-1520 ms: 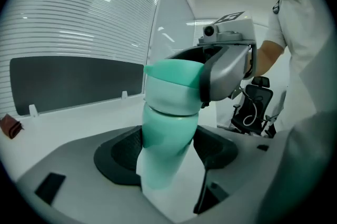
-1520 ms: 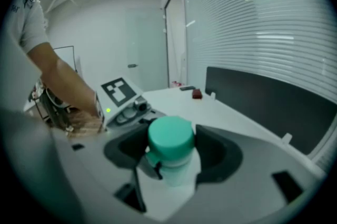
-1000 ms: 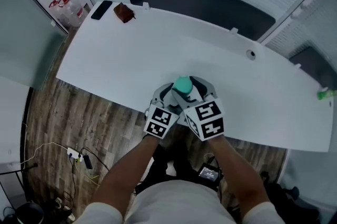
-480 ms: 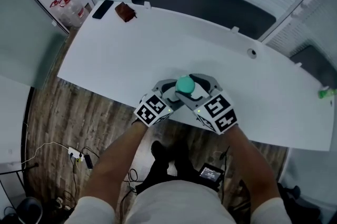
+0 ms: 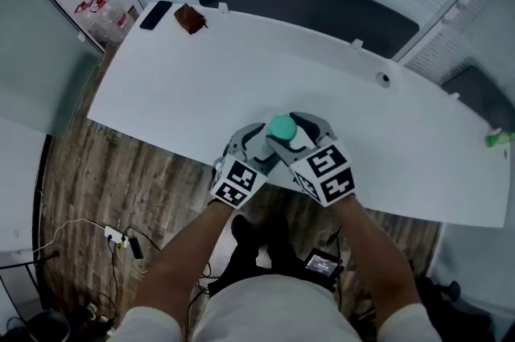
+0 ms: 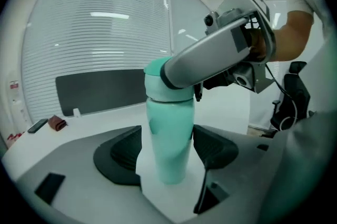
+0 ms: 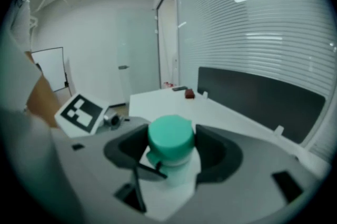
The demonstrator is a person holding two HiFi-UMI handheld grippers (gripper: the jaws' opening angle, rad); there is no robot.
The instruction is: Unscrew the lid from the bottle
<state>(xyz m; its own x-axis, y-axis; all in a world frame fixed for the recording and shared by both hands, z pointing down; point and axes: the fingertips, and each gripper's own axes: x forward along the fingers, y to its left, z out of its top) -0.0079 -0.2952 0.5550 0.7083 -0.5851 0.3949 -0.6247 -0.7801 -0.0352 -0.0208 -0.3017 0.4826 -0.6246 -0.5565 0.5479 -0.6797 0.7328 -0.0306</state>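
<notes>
A mint-green bottle [image 6: 168, 133] stands upright near the front edge of the white table [image 5: 201, 83]. Its teal lid [image 5: 282, 126] shows from above in the head view. My left gripper [image 5: 261, 139] is shut on the bottle's body, one dark pad against each side, seen low in the left gripper view [image 6: 167, 146]. My right gripper [image 5: 296, 131] comes in from the right and is shut on the lid [image 7: 170, 136], with a jaw pressed to each side of it. The bottle's base is hidden in the head view by the grippers.
A black phone [image 5: 155, 14] and a brown object [image 5: 191, 18] lie at the table's far left corner. A cable hole [image 5: 383, 79] sits at the back right, a green item [image 5: 500, 141] at the right edge. A dark panel [image 5: 306, 6] runs behind the table.
Both marker cubes have swung a little: the left one went outward and came back inward, the right one shifted right. The bottle stays in the same spot, held throughout.
</notes>
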